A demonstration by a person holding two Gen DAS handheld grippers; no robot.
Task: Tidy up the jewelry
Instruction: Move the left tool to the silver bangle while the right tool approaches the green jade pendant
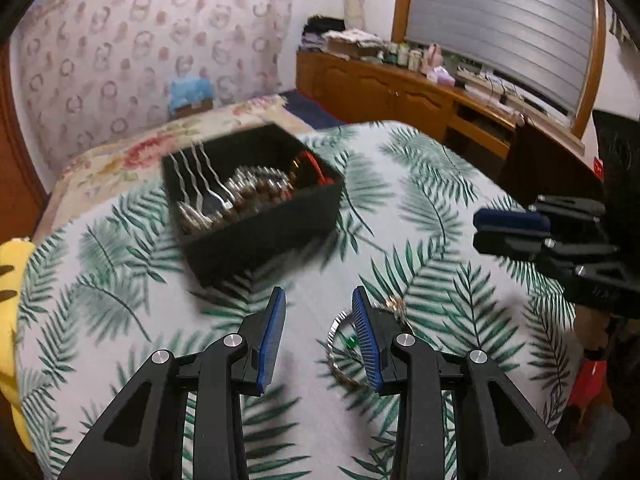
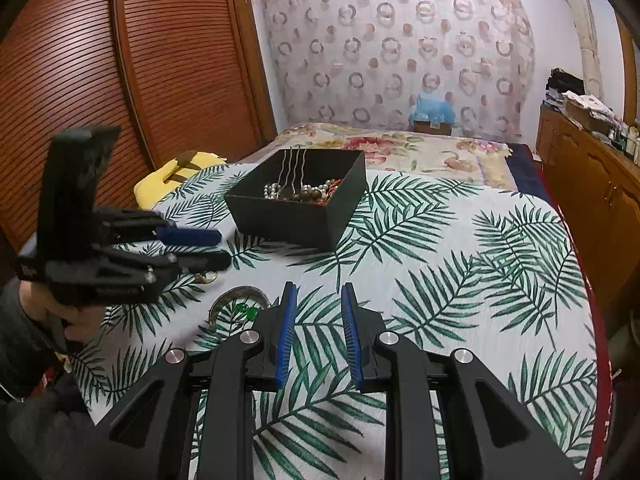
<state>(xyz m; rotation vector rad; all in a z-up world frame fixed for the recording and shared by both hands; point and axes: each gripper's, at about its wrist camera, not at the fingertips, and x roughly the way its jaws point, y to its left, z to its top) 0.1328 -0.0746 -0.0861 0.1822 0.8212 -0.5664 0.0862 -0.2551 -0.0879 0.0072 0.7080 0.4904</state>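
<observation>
A black open box (image 1: pixel 256 208) (image 2: pixel 298 200) sits on the leaf-print cloth and holds bead strings, pearls, red pieces and metal hairpins. A silver bangle with green stones (image 1: pixel 340 344) (image 2: pixel 240 304) lies on the cloth, and a small gold ring piece (image 1: pixel 394 304) (image 2: pixel 206 278) lies beside it. My left gripper (image 1: pixel 318 336) is open and empty above the cloth, its right finger over the bangle; it also shows in the right wrist view (image 2: pixel 216 248). My right gripper (image 2: pixel 318 332) is open and empty, right of the bangle; it also shows in the left wrist view (image 1: pixel 480 228).
The leaf-print table (image 2: pixel 460 280) stands against a floral bed (image 2: pixel 420 148). A yellow cushion (image 2: pixel 176 176) lies at the table's left edge. A wooden cabinet (image 1: pixel 400 88) with clutter runs along the right wall, and a slatted wooden wardrobe (image 2: pixel 120 80) stands on the left.
</observation>
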